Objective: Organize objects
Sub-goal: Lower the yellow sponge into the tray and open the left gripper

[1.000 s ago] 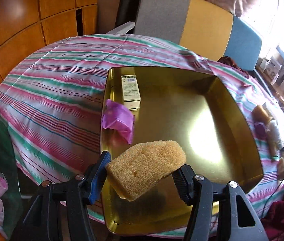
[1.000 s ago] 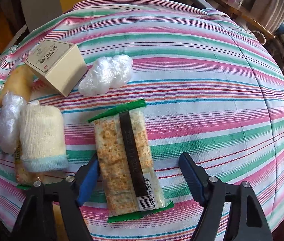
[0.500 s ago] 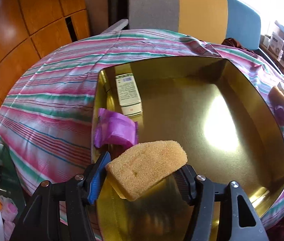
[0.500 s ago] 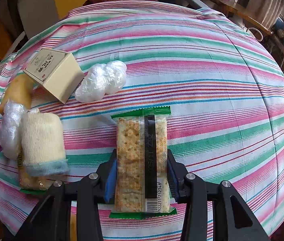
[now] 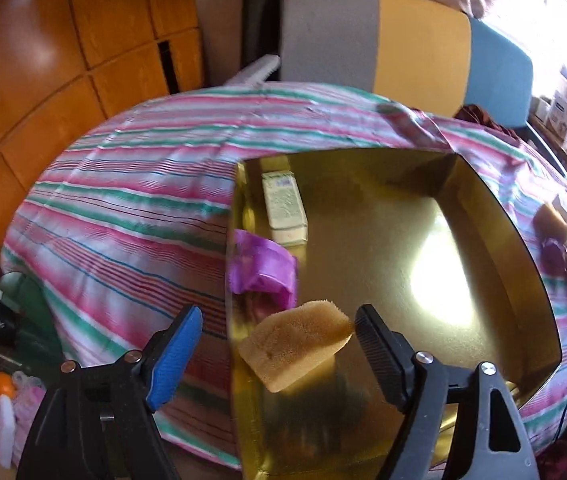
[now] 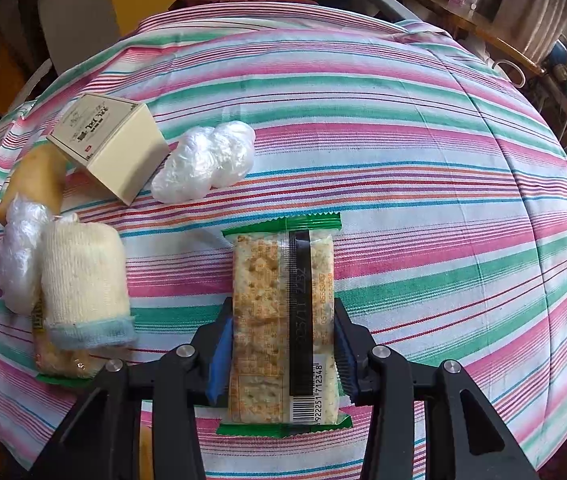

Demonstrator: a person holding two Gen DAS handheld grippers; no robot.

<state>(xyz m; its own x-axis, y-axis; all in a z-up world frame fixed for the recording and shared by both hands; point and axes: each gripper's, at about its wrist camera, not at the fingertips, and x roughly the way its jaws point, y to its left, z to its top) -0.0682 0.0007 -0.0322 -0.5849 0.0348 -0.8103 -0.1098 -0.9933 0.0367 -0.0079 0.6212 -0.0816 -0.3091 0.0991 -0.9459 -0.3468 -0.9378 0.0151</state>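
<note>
Left wrist view: a table under a striped cloth (image 5: 123, 208) carries a big gold tray (image 5: 495, 240), and behind it stands a chair (image 5: 383, 40) with grey, yellow and blue panels. Along the tray's left wall lie a pale green box (image 5: 284, 208) and, nearer, a purple wrapper (image 5: 261, 268). The left gripper (image 5: 277, 328) has just been opening; its jaws now stand wide, and the yellow sponge (image 5: 295, 346) sits between them, clear of the blue pad and seemingly just off the black one, though blur makes that gap hard to judge. The sponge is at the tray's near left corner; whether it rests on the floor I cannot tell.

In the right wrist view, the right gripper (image 6: 281, 354) is clamped on a cracker packet (image 6: 281, 320) lying on the cloth, pads pressing its long sides. To the left lie a cream box (image 6: 111, 144), a rolled cream towel (image 6: 83, 280), and two balls of clear plastic (image 6: 203, 162), (image 6: 19, 256).
</note>
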